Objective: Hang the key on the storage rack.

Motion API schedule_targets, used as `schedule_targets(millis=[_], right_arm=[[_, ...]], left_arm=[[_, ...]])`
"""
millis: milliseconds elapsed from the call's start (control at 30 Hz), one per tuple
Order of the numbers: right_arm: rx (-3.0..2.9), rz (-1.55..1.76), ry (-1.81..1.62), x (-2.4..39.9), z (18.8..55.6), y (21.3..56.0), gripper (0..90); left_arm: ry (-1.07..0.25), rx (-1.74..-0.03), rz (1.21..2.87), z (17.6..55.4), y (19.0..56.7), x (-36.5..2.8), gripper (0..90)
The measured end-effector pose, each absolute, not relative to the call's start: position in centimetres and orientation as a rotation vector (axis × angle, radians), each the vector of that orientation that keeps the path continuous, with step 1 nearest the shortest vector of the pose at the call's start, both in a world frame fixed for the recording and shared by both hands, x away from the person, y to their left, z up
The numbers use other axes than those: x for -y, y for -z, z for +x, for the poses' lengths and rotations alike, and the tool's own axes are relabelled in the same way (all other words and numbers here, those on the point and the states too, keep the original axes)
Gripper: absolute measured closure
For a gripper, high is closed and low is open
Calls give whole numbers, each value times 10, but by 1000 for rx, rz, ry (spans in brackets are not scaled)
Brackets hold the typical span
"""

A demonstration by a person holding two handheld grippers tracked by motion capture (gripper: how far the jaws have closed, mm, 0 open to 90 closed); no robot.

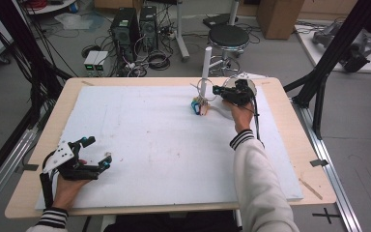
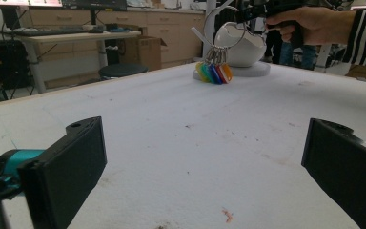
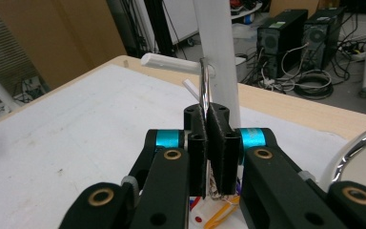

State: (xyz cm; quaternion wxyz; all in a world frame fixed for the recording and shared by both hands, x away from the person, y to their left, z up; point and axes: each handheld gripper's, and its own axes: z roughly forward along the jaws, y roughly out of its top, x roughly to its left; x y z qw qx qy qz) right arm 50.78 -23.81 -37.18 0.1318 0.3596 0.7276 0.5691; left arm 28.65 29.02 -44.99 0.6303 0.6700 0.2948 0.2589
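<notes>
Over at the far side of the counter, the right hand-held gripper is clamped on a big metal key ring. From the right gripper view the two black jaws are pressed together with the ring's thin wire pinched upright between them, right in front of a white upright post that has a short white peg sticking out sideways. The wire passes just beside the peg; whether it touches I cannot tell.

A bunch of coloured key tags hangs off the ring, blue, green, orange and yellow among them, their lower ends down at the white foam sheet that covers the counter. In the high view the tags sit near the foot of the post, with a white rounded bowl-like thing just behind them on a flat white base.

The left hand-held gripper rests near the front left corner of the sheet, well apart from all that. Its jaws stand wide apart with nothing between them, and the left gripper view looks across the bare, slightly stained foam towards the tags and the person's right hand in a striped cuff.
</notes>
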Motion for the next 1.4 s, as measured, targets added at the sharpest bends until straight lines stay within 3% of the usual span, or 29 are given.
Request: schedule_targets(millis=[200, 300, 500, 567, 600, 1033, 1400], right_arm=[[-2115, 1040, -1584, 239, 504, 368, 724], [-2129, 1029, -1530, 239, 500, 364, 546], [-2190, 1003, -1384, 232, 485, 356, 98], [-2223, 961, -1345, 232, 476, 355, 84], [-2224, 947, -1348, 232, 472, 354, 5], [-2146, 806, -1553, 272, 399, 365, 8], [-1990, 805, -1682, 301, 348, 414, 8]], left_arm=[[-599, -676, 1528, 285, 450, -290, 17], [-599, -678, 1527, 285, 450, -290, 17], [-606, -677, 1530, 285, 450, -290, 17], [-605, -675, 1530, 285, 450, -290, 17], [-606, -676, 1530, 285, 450, -290, 17], [-607, -686, 1529, 285, 450, -289, 17], [-622, -690, 1532, 285, 450, -289, 17]])
